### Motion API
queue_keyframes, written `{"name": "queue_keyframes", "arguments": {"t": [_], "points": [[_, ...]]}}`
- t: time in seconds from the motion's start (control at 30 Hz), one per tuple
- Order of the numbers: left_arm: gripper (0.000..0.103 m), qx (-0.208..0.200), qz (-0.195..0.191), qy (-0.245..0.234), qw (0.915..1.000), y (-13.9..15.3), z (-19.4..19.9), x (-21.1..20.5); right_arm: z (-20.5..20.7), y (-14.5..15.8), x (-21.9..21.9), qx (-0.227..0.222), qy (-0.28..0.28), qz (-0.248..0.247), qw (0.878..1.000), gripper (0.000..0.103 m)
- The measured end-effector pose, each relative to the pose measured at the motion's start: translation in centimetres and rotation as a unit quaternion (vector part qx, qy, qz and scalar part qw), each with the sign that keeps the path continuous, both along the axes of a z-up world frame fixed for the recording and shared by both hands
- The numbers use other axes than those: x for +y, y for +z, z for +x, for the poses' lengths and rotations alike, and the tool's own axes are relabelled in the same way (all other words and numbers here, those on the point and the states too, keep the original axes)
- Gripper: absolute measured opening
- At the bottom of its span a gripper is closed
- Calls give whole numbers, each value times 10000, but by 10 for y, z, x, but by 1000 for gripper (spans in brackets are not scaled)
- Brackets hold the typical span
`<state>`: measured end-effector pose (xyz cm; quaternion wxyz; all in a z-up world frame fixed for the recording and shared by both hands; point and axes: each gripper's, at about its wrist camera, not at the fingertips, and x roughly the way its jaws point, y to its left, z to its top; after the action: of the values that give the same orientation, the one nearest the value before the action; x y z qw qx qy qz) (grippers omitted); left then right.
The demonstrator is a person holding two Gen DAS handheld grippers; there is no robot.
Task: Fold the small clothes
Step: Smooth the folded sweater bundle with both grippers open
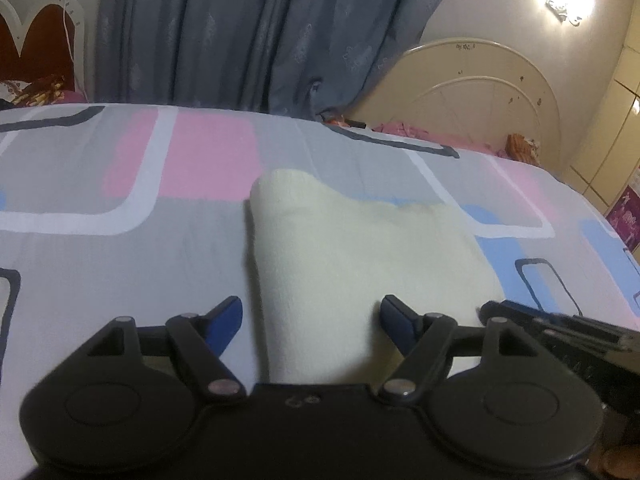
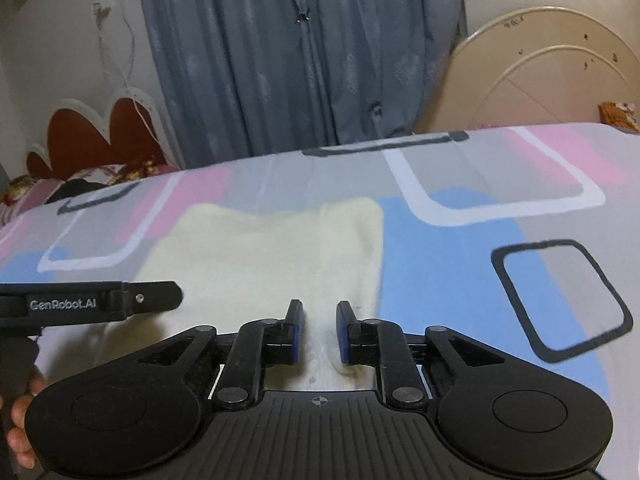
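Cream garment [image 1: 360, 248] lies flat on the bedsheet [image 1: 120, 280], twelve o'clock of both claws. Your left gripper [image 1: 311, 320] gapes wide, empty; right gripper [image 2: 319, 332] barely parted, pads clear of cloth. Risk: dragging jaws rumple the fold.

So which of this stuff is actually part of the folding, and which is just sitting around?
Part of the job:
- cream garment
- left tool, open
- right tool, slightly open over the garment
- bedsheet it lies on

Just lying about:
- curtain
- cream headboard
- red headboard
- wall lamp
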<state>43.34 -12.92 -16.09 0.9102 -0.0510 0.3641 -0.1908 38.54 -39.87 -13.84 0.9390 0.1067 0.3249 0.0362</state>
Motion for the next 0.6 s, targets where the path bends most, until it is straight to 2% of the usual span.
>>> {"name": "queue_keyframes", "arguments": {"t": [0.17,0.33,0.5,0.57,0.6], "points": [[75,-31,8,-90,10000,6,-19,3,-21,16,3,-175,85,64,9998,22],[75,57,91,-248,9996,1,-41,3,-53,14,8,-163,57,80,9998,28],[77,404,136,-366,9984,-20,-62,4,-72,-6,13,142,-76,-143,9998,28],[77,324,166,-351,9987,-22,-72,7,-75,-15,10,333,-185,-297,9988,28],[77,328,190,-341,9987,-21,-76,8,-80,-14,7,327,-257,-173,9990,28]]}}
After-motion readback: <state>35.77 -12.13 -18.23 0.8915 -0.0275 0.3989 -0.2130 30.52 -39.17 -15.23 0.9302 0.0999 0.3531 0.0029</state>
